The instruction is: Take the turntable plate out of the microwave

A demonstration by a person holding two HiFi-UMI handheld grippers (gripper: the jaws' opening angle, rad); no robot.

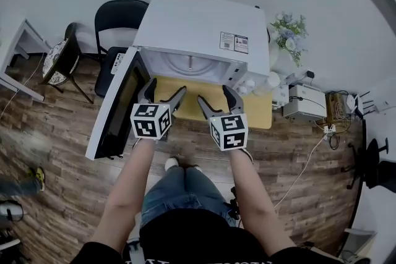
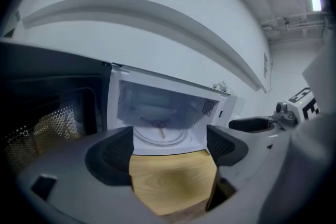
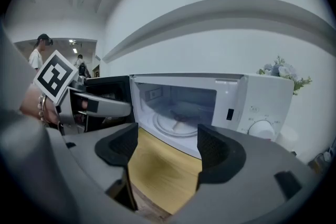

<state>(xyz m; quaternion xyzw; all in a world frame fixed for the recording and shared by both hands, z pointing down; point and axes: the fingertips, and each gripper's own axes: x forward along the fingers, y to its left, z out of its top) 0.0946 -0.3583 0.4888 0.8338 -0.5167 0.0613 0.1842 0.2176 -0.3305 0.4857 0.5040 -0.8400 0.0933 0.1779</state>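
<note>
The glass turntable plate (image 2: 160, 132) lies inside the open microwave (image 1: 198, 28) on the wooden desk (image 1: 258, 113); the left gripper (image 1: 165, 88) and right gripper (image 1: 215, 94) hover before it, fingers (image 2: 110, 155) spread wide, both empty.

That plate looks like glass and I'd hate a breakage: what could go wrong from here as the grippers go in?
1. The turntable plate lies flat inside the microwave; the open left gripper and right gripper may catch only its thin rim, so it could slip and drop.
2. The open door stands right beside the left gripper; a sideways swing might hit it.
3. Both grippers entering one opening might bump each other.
</note>
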